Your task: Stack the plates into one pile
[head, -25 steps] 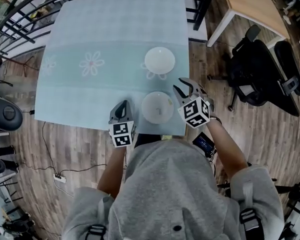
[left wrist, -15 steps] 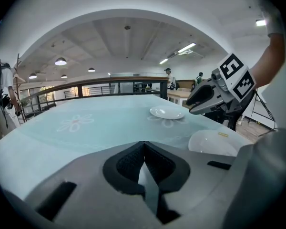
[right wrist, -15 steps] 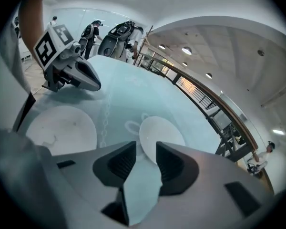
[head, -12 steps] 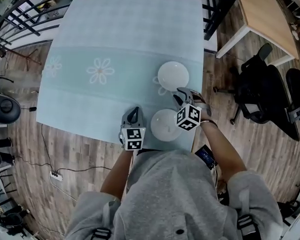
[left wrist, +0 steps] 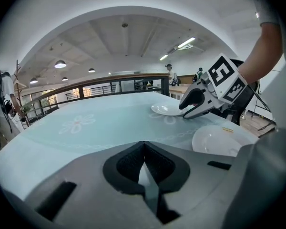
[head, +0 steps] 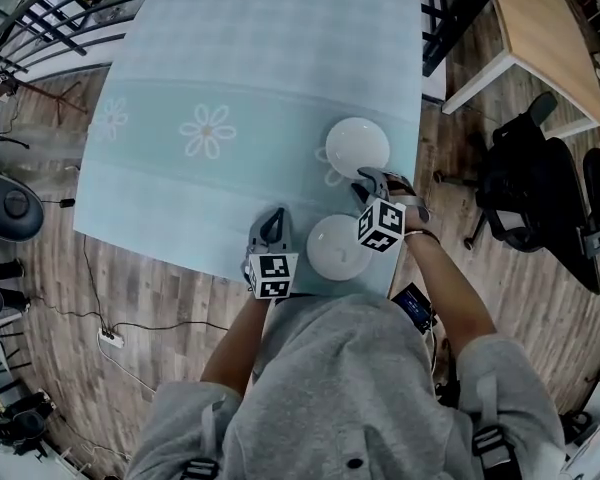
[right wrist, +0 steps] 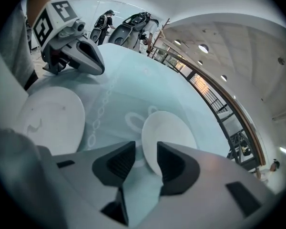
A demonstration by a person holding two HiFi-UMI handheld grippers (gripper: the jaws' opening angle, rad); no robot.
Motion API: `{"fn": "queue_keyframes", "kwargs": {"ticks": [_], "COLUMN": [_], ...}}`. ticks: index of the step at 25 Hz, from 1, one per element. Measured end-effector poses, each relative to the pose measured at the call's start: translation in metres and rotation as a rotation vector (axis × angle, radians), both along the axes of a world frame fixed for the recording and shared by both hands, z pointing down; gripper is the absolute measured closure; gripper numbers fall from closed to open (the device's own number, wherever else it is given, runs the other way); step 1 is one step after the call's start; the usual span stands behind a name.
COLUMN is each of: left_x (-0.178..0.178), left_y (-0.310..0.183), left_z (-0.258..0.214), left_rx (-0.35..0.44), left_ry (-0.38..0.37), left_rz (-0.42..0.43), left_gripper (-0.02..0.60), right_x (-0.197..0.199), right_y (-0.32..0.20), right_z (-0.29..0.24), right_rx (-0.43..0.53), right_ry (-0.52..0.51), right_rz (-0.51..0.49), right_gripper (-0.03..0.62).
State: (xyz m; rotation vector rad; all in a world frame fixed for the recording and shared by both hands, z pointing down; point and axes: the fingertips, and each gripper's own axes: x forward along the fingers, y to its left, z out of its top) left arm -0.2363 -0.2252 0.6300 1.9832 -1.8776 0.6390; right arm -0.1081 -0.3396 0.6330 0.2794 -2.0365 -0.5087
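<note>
Covering most of the upper head view, the pale table (head: pixel 230 68) carries two white plates towards its lower right. The far plate (head: pixel 357 146) and the near plate (head: pixel 338 248) lie close together but apart, so no pile exists yet.

The right gripper (head: pixel 375 180) has dropped from beside the near plate's right edge a second ago. It now sits in the gap between the two plates, rolled over and tipped downward. Its jaws have just been opening and stand released. In its own view the far plate's near rim sits just ahead of the gap between them, with neither pad pressing on it. I judge this to be the approach for picking up the far plate, which could then go onto the near one.

The left gripper (head: pixel 273 220), at the near plate's left, is clenched on nothing and has hardly shifted against the table. Both plates lie where they did before.
</note>
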Motion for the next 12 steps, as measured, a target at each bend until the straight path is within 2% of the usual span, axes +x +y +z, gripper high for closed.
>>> {"fn": "queue_keyframes", "kwargs": {"ticks": [7, 8, 9, 12], "left_x": [0.001, 0.001, 0.001, 0.002], "left_y": [0.000, 0.000, 0.000, 0.001], "left_z": [0.001, 0.001, 0.001, 0.001], "left_rx": [-0.011, -0.011, -0.012, -0.017], "left_ry": [-0.007, -0.008, -0.008, -0.009], "left_rz": [-0.002, -0.001, -0.001, -0.002], "left_gripper": [0.561, 0.561, 0.561, 0.561], "right_x": [0.000, -0.001, -0.002, -0.004], "right_y": [-0.014, -0.014, -0.012, -0.010], "right_z": [-0.002, -0.001, 0.001, 0.001], "right_rx": [-0.027, -0.041, -0.045, 0.023], "right_ry": [0.004, 0.012, 0.023, 0.059], "right_rz": [0.039, 0.034, 0.019, -0.051], "right_gripper": [0.427, 0.429, 0.458, 0.463]}}
